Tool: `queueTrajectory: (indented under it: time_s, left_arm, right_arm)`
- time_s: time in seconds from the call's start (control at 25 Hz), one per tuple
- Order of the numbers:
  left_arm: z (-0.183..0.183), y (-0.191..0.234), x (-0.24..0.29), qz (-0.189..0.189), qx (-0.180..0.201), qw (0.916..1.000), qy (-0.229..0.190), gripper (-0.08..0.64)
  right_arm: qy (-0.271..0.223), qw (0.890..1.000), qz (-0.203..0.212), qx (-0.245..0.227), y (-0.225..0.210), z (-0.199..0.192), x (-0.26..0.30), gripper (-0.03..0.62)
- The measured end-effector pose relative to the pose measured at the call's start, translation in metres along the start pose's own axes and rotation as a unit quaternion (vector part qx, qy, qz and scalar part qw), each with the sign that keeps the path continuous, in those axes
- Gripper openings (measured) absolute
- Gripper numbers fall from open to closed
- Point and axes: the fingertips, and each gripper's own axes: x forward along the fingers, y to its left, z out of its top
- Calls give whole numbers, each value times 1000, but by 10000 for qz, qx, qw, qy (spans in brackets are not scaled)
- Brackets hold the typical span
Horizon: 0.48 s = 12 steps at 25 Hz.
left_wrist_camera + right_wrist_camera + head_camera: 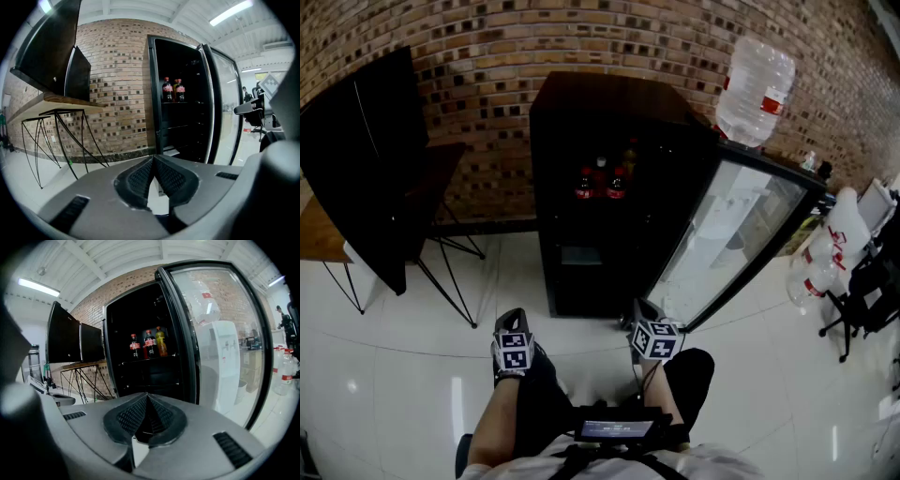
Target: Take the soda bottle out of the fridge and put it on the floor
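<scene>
The fridge (609, 117) is seen straight ahead at 12 o'clock. Its glass door (727, 234) is swung wide open toward 2 o'clock. Two soda bottles (584, 184) with red labels are stood upright on a high shelf inside the fridge. They are set side by side, very close together. A yellow bottle (161, 341) is stood just beside them, at their 3 o'clock. The lower shelves are too dark for anything to be made out.

The left tool (514, 323) is held low at 7 o'clock, over the white floor (412, 319) and well apart from the fridge. Its jaws are pressed together, and nothing is held between them. The right tool (643, 311) is held low at 5 o'clock, near the bottom edge of the open door. Its jaws are shut together too, and nothing is gripped.

A wooden bench (319, 234) on thin black legs is seen at 10 o'clock, by the brick wall (487, 37). A big black board (366, 159), maybe a screen, is stood on it. A clear water jug (755, 89) is set upside down at 1 o'clock, behind the door. More jugs (825, 253) are seen at 3 o'clock.
</scene>
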Motion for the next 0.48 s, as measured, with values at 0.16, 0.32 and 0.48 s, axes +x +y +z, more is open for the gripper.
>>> queueTrajectory:
  time_s: [0.16, 0.32, 0.48]
  left_arm:
    - [0, 2, 0, -17, 6, 10000, 3, 2]
    - [-1, 3, -1, -73, -110, 9999, 42, 2]
    - [0, 15, 1, -50, -485, 9988, 109, 2]
  right_arm:
    - [-12, 10000, -26, -31, 1, 1, 1, 17]
    - [-75, 9998, 17, -169, 2, 14, 7, 26]
    - [-185, 9981, 203, -547, 5, 49, 22, 78]
